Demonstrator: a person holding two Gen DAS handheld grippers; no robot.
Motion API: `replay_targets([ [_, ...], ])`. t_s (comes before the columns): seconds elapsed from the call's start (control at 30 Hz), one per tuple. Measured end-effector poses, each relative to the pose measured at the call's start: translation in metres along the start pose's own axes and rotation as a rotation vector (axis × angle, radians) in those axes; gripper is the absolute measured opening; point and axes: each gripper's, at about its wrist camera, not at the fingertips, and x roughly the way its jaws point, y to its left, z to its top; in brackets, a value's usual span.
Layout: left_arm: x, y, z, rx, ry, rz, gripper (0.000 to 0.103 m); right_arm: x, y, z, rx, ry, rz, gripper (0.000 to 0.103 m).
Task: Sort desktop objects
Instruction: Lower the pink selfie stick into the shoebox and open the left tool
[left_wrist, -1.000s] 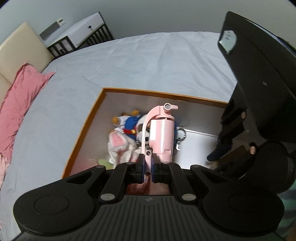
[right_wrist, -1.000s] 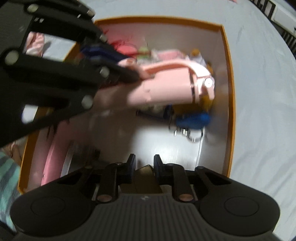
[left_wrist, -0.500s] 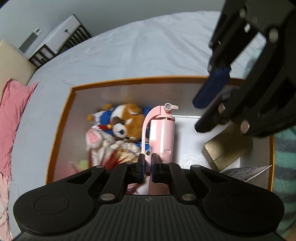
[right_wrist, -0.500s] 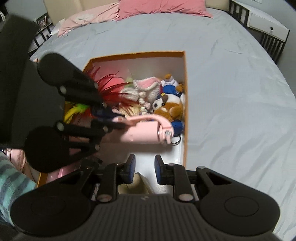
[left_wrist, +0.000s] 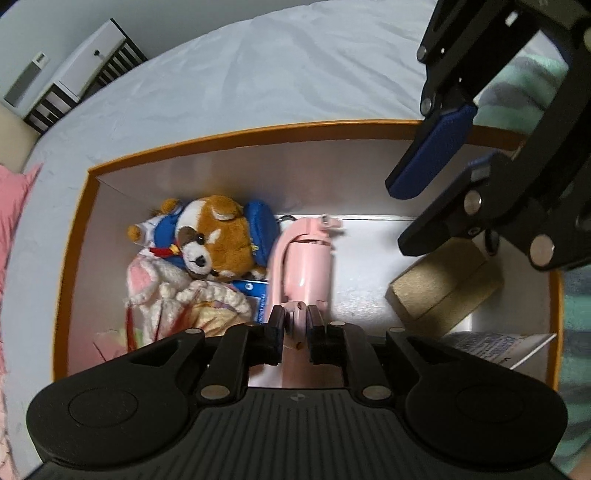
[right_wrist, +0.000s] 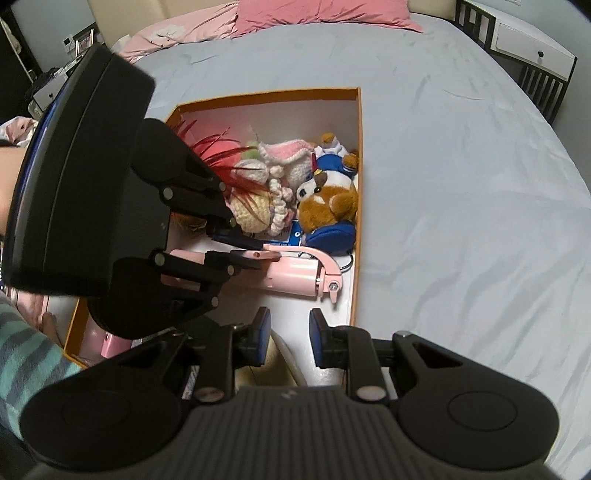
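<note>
A pink toy fire extinguisher (left_wrist: 306, 266) lies low in the orange box (left_wrist: 258, 134), right of a brown plush dog (left_wrist: 214, 236). My left gripper (left_wrist: 295, 325) reaches down into the box with the extinguisher's thin handle between its pads. The jaws are opening, and a small gap shows beside the handle. From the right wrist view the extinguisher (right_wrist: 291, 275) lies level near the box wall (right_wrist: 358, 184), with the left gripper (right_wrist: 258, 251) at its handle end. My right gripper (right_wrist: 290, 332) hovers open and empty over the box's near end, seen again at the upper right (left_wrist: 399, 218).
The box also holds a crocheted pink-eared bunny (left_wrist: 155, 284), red feathers (right_wrist: 221, 147), a blue pouch with a key ring (right_wrist: 332, 236), a gold box (left_wrist: 443, 284) and a printed leaflet (left_wrist: 491, 343). Grey bedsheet (right_wrist: 461, 184) surrounds the box. A striped sleeve (right_wrist: 22, 354) is at left.
The left gripper sank deeper into the box with the extinguisher and its jaws have parted slightly. The right gripper drew back and up, so more of the bed shows.
</note>
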Motion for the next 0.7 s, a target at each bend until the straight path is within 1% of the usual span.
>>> replay_targets([
  [0.07,-0.004,0.0,-0.001,-0.008,-0.01,-0.015,0.017,0.002,0.001,0.0,-0.016,0.01,0.004,0.025],
  [0.17,-0.012,0.002,-0.004,-0.019,-0.026,-0.012,0.017,0.003,0.004,0.0,-0.055,0.026,0.009,0.025],
  [0.3,-0.031,0.005,-0.01,-0.07,-0.066,0.012,0.017,0.007,0.011,0.003,-0.135,0.058,0.018,0.025],
  [0.37,-0.045,0.008,-0.015,-0.117,-0.095,0.027,0.017,0.008,0.019,0.006,-0.235,0.074,-0.001,0.024],
  [0.47,-0.068,0.01,-0.029,-0.21,-0.125,0.079,0.017,0.01,0.034,0.01,-0.478,0.098,-0.062,0.024],
  [0.53,-0.081,0.015,-0.036,-0.277,-0.147,0.106,0.017,0.016,0.043,0.012,-0.633,0.147,-0.084,0.023],
  [0.63,-0.101,0.015,-0.05,-0.373,-0.168,0.127,0.017,0.03,0.052,0.011,-0.809,0.23,-0.099,0.021],
  [0.7,-0.112,0.014,-0.06,-0.444,-0.167,0.152,0.017,0.04,0.056,0.01,-0.898,0.27,-0.12,0.018],
])
